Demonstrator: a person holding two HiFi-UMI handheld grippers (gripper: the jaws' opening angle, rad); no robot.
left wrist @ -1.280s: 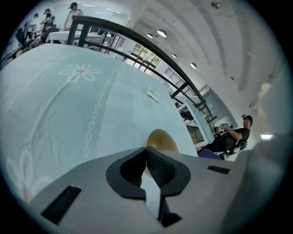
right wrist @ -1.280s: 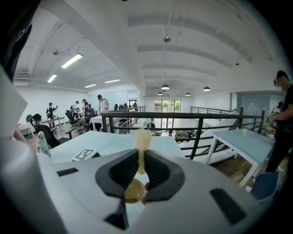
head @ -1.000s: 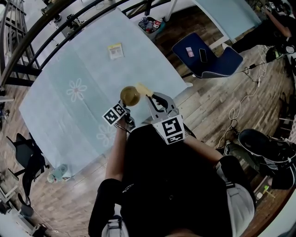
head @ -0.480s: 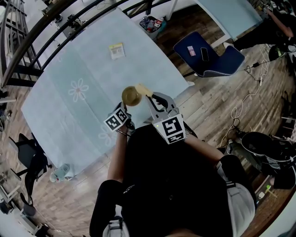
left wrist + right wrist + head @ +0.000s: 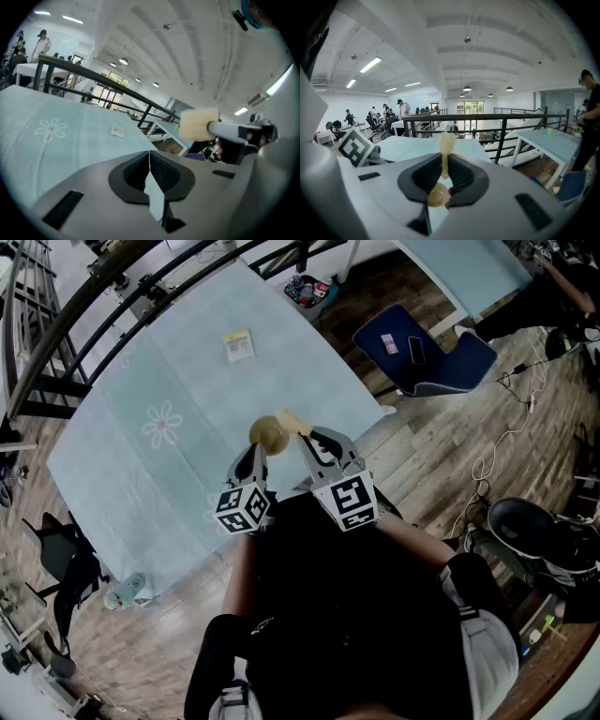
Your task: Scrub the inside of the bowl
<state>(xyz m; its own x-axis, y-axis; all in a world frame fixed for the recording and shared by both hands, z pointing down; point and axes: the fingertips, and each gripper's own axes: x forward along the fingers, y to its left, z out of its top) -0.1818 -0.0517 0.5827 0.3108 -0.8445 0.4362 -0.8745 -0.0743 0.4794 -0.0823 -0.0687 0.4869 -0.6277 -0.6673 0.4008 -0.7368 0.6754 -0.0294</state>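
A tan bowl (image 5: 267,435) stands on the pale blue tablecloth (image 5: 159,465) close to the table's near edge. My right gripper (image 5: 306,435) is shut on a cream sponge (image 5: 290,420), held just to the right of the bowl's rim. In the right gripper view the sponge (image 5: 446,142) sticks up between the jaws and the bowl (image 5: 437,195) shows below them. My left gripper (image 5: 251,453) is a little short of the bowl, on its near left. In the left gripper view its jaws (image 5: 149,157) are shut with nothing between them; the sponge (image 5: 198,124) shows to the right and the bowl is out of sight.
A yellow packet (image 5: 238,345) lies further back on the table. A black railing (image 5: 112,296) runs along the table's far side. A blue chair (image 5: 422,357) with a phone on it stands on the wooden floor to the right, and cables (image 5: 487,451) trail there.
My left gripper has drawn back from the bowl toward the person, its marker cube turning. The bowl, the right gripper and the sponge have hardly moved.
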